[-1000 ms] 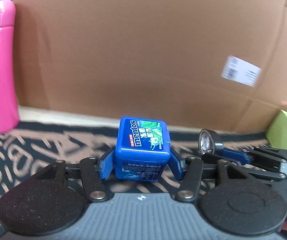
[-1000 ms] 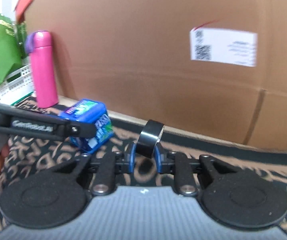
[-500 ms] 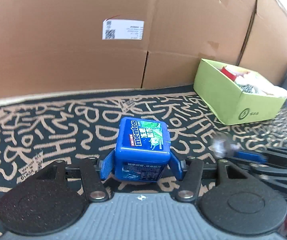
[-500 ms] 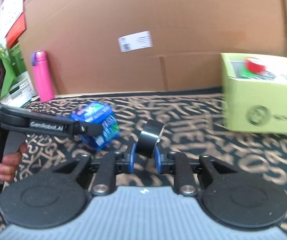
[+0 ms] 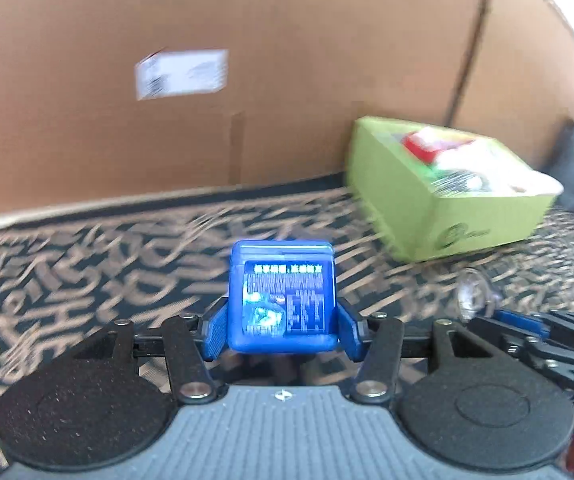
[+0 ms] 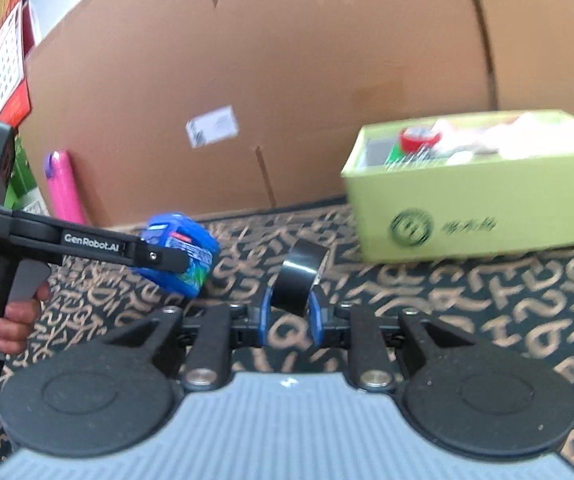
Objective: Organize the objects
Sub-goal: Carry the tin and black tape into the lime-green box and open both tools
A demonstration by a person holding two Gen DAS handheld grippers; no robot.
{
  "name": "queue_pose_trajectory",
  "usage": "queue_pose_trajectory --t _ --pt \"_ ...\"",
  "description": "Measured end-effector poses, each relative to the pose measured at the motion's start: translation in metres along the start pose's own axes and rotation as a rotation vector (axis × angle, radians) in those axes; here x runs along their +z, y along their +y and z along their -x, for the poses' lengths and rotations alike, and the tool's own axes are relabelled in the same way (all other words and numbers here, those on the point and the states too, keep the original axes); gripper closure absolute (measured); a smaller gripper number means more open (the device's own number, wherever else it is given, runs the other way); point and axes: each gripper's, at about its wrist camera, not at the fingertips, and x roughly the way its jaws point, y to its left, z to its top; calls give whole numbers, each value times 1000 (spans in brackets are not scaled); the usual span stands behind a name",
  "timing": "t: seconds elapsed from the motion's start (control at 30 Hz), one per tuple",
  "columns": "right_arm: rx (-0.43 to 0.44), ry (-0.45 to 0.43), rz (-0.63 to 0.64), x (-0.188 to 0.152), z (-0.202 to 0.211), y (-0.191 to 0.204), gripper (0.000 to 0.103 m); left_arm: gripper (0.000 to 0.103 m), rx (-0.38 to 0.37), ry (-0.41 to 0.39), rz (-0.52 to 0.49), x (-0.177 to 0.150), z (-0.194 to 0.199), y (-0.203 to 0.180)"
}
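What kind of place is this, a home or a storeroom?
Hard to say; probably a makeshift tabletop workspace indoors. Big cardboard sheets wall off a patterned mat, a green box holds odds and ends, and a wall calendar hangs at the left.

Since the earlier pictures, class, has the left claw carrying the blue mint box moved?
Yes. The left claw, shut on the blue mint box, has swung away from the pink bottle toward the green box.
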Motion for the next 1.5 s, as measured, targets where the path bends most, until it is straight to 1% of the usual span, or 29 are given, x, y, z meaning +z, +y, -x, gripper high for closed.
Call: queue_pose_trajectory --t 0.1,0.2,0.33,0.4,0.5,0.57,0.67,0.77,0.87,0.9,0.93,0.97,1.0,1.03,1.07,1.1,1.13,1.17,1.2,1.3,1.4,1.43,1.5 --pt "-39 -68 14 16 16 -12 83 46 -67 -37 -20 24 0 -32" --pt "-89 -136 37 33 32 -28 83 46 -122 -91 -36 49 0 -58" --pt "-166 -196 77 54 42 -49 83 46 -169 -165 -89 84 -3 -96" --pt "-213 -221 95 64 45 -61 83 46 -199 -181 -97 99 -10 -112" --pt "-272 -237 91 77 43 -84 83 46 -235 -194 -91 118 -28 -132" --pt "-311 -241 85 84 37 -100 83 46 -241 -206 -97 126 -44 -144" --pt "-357 -231 95 92 24 -120 83 46 -246 -194 -112 133 -72 -160" --pt "-376 -220 101 100 6 -135 83 46 -244 -180 -121 134 -95 -171" --pt "-370 -210 108 105 -12 -145 83 46 -238 -164 -106 135 -112 -175" --pt "-364 -201 120 106 -19 -147 80 46 -240 -165 -103 135 -115 -175" --pt "-354 -185 136 105 -26 -149 64 39 -241 -168 -98 134 -117 -175" --pt "-355 -165 148 103 -32 -148 52 21 -233 -164 -94 132 -119 -174" --pt "-368 -155 157 99 -37 -148 33 15 -210 -160 -88 129 -118 -172" --pt "-380 -160 166 93 -37 -147 27 13 -181 -166 -84 125 -116 -171" --pt "-386 -168 171 87 -36 -146 27 13 -156 -174 -86 121 -112 -170" --pt "-389 -178 167 81 -33 -145 23 13 -138 -182 -90 116 -108 -168" --pt "-389 -191 160 76 -28 -143 13 13 -123 -190 -100 112 -104 -168" --pt "-388 -206 150 71 -23 -142 8 13 -110 -195 -111 107 -100 -168" --pt "-386 -219 141 66 -18 -140 0 12 -100 -196 -117 104 -97 -170" --pt "-372 -223 127 62 -7 -134 0 9 -94 -198 -107 92 -85 -168" --pt "-364 -191 109 59 2 -127 0 9 -86 -208 -53 79 -67 -160" --pt "-359 -176 103 65 1 -123 0 9 -83 -212 -36 75 -62 -159" --pt "-348 -148 91 64 15 -118 0 7 -74 -219 -10 65 -48 -159"
